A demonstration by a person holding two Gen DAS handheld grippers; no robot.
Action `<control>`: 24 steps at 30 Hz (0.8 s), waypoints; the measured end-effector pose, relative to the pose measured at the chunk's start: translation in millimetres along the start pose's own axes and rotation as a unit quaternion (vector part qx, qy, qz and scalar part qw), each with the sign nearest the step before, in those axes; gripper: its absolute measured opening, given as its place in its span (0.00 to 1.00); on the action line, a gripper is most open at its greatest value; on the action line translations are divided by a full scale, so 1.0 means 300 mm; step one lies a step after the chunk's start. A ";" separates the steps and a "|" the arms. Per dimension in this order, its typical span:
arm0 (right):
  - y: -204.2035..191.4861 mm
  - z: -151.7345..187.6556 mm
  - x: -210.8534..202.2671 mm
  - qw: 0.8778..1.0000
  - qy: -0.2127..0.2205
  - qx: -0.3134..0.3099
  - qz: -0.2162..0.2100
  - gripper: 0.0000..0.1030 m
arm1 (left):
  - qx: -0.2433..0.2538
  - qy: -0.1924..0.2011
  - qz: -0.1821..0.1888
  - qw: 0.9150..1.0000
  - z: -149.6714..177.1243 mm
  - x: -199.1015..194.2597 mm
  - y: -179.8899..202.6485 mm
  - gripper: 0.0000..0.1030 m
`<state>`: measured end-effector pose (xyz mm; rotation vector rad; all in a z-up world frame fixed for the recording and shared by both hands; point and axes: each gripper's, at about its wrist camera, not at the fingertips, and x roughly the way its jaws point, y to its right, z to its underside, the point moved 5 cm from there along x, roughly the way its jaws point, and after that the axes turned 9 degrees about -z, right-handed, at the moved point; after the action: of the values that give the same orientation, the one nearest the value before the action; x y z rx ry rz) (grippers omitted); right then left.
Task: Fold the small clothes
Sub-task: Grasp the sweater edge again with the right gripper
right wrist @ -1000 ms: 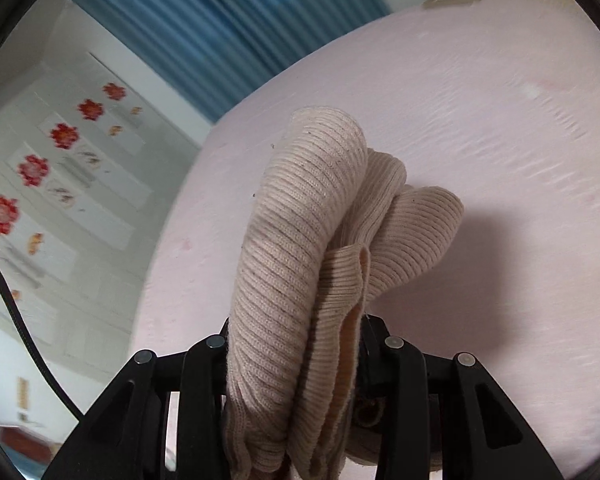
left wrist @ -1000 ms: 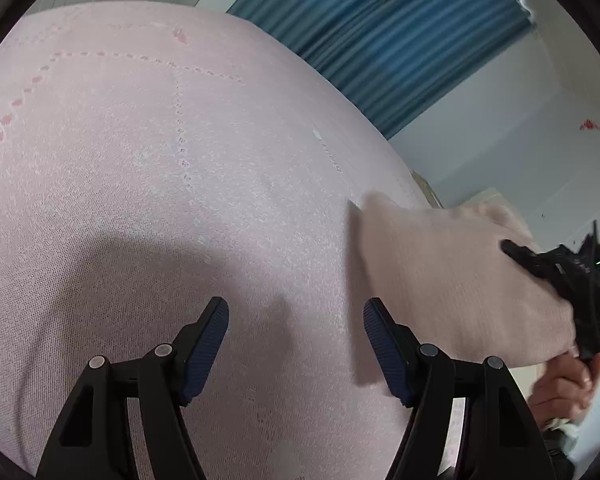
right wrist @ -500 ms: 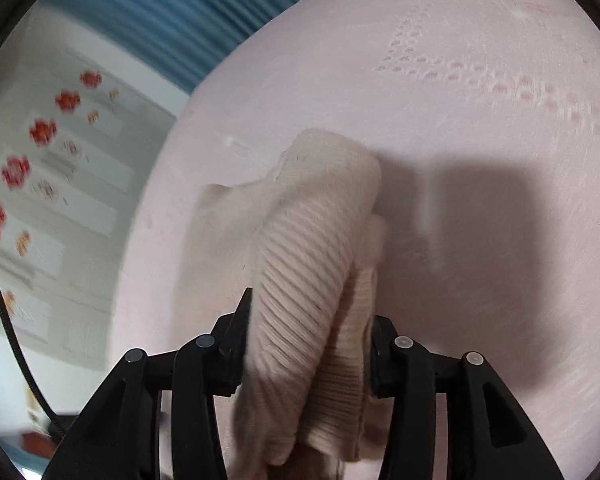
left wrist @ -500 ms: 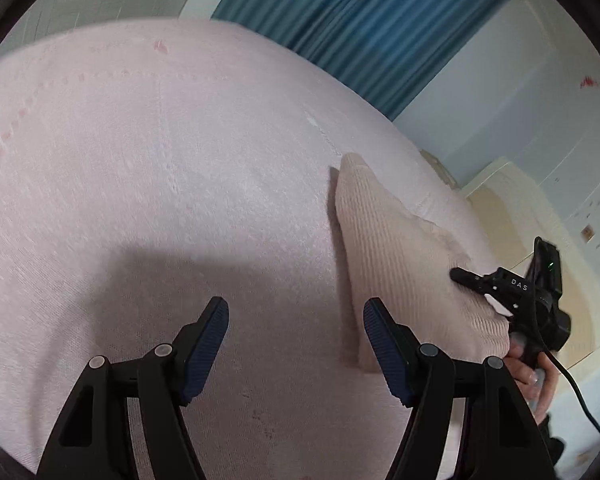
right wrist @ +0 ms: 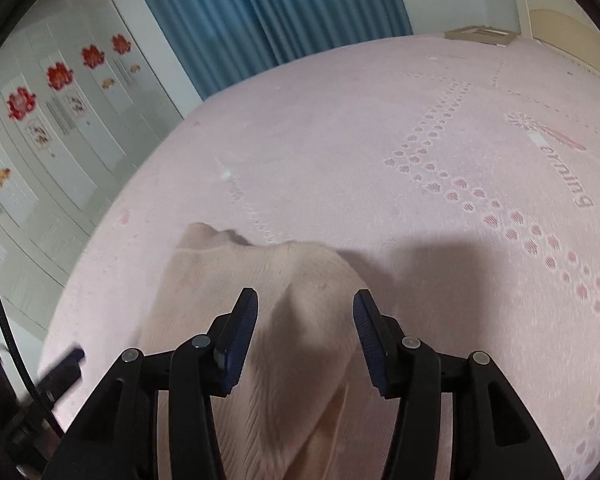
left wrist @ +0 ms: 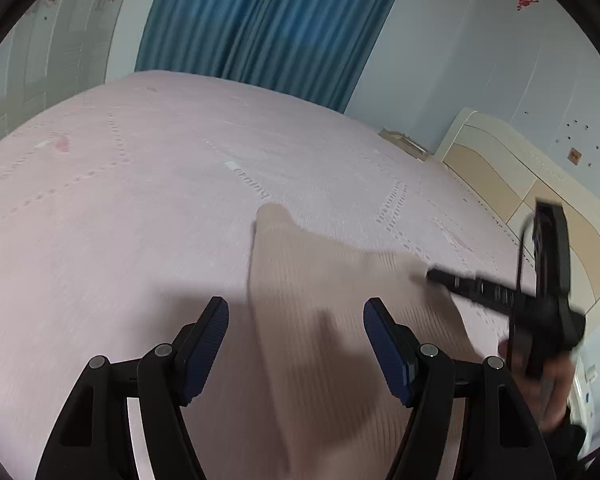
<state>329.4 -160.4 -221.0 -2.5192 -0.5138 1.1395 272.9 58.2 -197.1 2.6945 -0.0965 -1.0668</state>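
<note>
A beige ribbed knit garment lies on the pink bed. In the right wrist view it spreads below and ahead of my right gripper, which is open with nothing between its fingers. My left gripper is open above the garment's near left part. In the left wrist view the right gripper shows at the garment's right edge. In the right wrist view the left gripper's tip shows at the lower left.
A blue curtain hangs behind the bed. A cream headboard stands at the right. Wall panels with red flower stickers run along the left side. The pink cover has dotted patterns and lettering.
My right gripper has opened and let the garment go; it now lies spread on the bed. My left gripper has moved right, over the garment.
</note>
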 end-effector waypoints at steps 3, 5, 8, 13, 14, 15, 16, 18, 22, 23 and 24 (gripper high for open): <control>0.028 0.029 0.059 1.000 -0.015 0.006 -0.013 0.49 | -0.001 -0.014 -0.006 1.000 -0.027 0.107 0.007 0.66; 0.043 0.045 0.090 0.999 -0.025 0.010 -0.022 0.49 | -0.006 -0.023 -0.004 1.000 0.009 0.156 -0.005 0.66; 0.037 0.031 0.082 0.999 -0.013 0.003 -0.048 0.15 | 0.000 -0.054 -0.012 0.998 0.052 0.224 -0.008 0.66; 0.023 -0.035 0.009 0.995 0.058 -0.008 -0.083 0.10 | 0.009 -0.041 -0.007 0.999 0.029 0.225 0.003 0.66; 0.029 -0.040 0.003 0.995 0.067 -0.007 -0.077 0.10 | 0.004 -0.044 -0.002 0.999 0.028 0.223 0.002 0.66; 0.036 -0.040 0.007 0.995 0.070 -0.007 -0.066 0.10 | -0.001 -0.047 0.003 0.999 0.025 0.224 0.003 0.66; 0.044 -0.036 0.022 0.997 0.066 -0.010 -0.046 0.10 | -0.004 -0.047 0.005 0.999 0.023 0.223 0.002 0.66; 0.059 -0.020 0.068 0.999 0.044 -0.013 -0.014 0.10 | -0.006 -0.047 0.001 0.999 0.024 0.225 0.003 0.66; 0.061 -0.007 0.110 1.000 0.017 -0.016 0.009 0.12 | 0.001 -0.049 -0.005 0.999 0.023 0.240 -0.008 0.66; 0.056 -0.012 0.100 1.000 0.020 -0.017 0.008 0.12 | 0.001 -0.048 -0.006 0.999 0.023 0.242 -0.008 0.66; 0.061 -0.014 0.087 1.000 0.024 -0.018 0.007 0.14 | 0.000 -0.049 -0.006 0.999 0.020 0.243 -0.008 0.66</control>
<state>352.2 -165.2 -243.3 -2.5766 -0.5097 1.0815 322.0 48.5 -250.4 2.6463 -0.0972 -1.2025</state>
